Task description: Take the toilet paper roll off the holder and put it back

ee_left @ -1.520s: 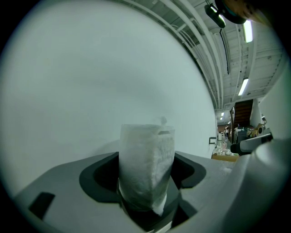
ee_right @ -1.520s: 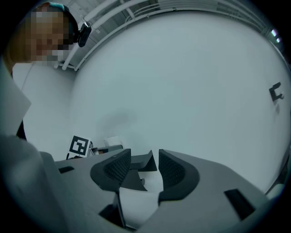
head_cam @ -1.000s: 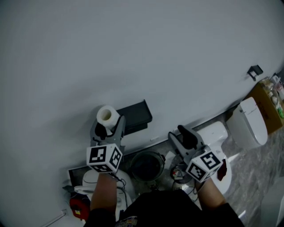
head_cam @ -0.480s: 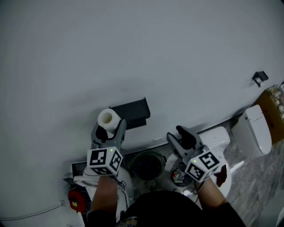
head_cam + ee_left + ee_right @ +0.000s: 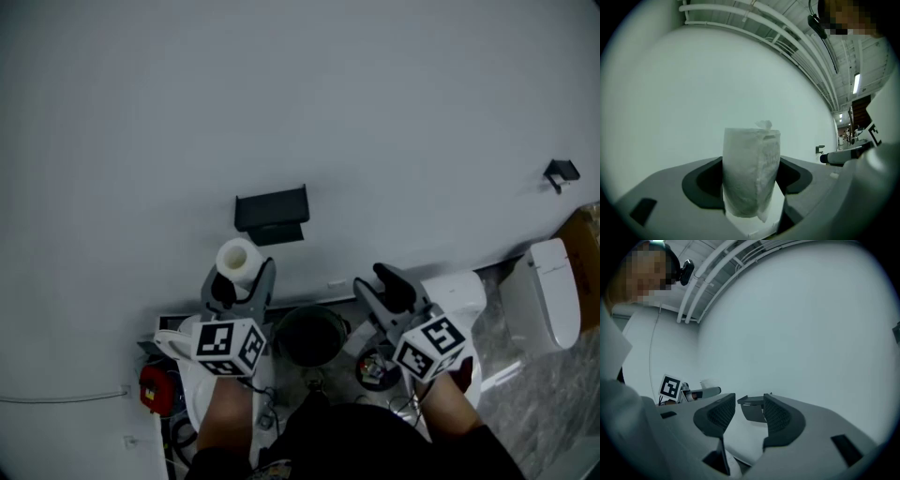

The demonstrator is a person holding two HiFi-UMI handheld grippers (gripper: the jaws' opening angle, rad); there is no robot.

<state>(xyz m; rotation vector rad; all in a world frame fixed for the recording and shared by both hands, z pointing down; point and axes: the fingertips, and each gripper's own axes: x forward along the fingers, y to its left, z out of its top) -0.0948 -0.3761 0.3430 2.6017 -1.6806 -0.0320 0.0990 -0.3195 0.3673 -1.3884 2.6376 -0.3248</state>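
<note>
Off its holder: a white toilet paper roll (image 5: 237,258) stands upright in the left tongs (image 5: 241,278), clear of the wall. Its long axis is vertical and its open cardboard core faces the ceiling. The two dark padded jaws clamp the roll's soft, faintly embossed sides, and a loose tuft of paper sticks up from its top edge. The black, box-shaped holder (image 5: 272,214) sits on the plain pale wall (image 5: 281,94) beyond the roll, apart from it. The right tongs (image 5: 375,291) hover alongside, jaws spread and empty, the holder visible through the gap between their ribbed pads. Below, a round dark bin (image 5: 309,336) and a glossy white toilet (image 5: 548,291) line the foot of the wall.
</note>
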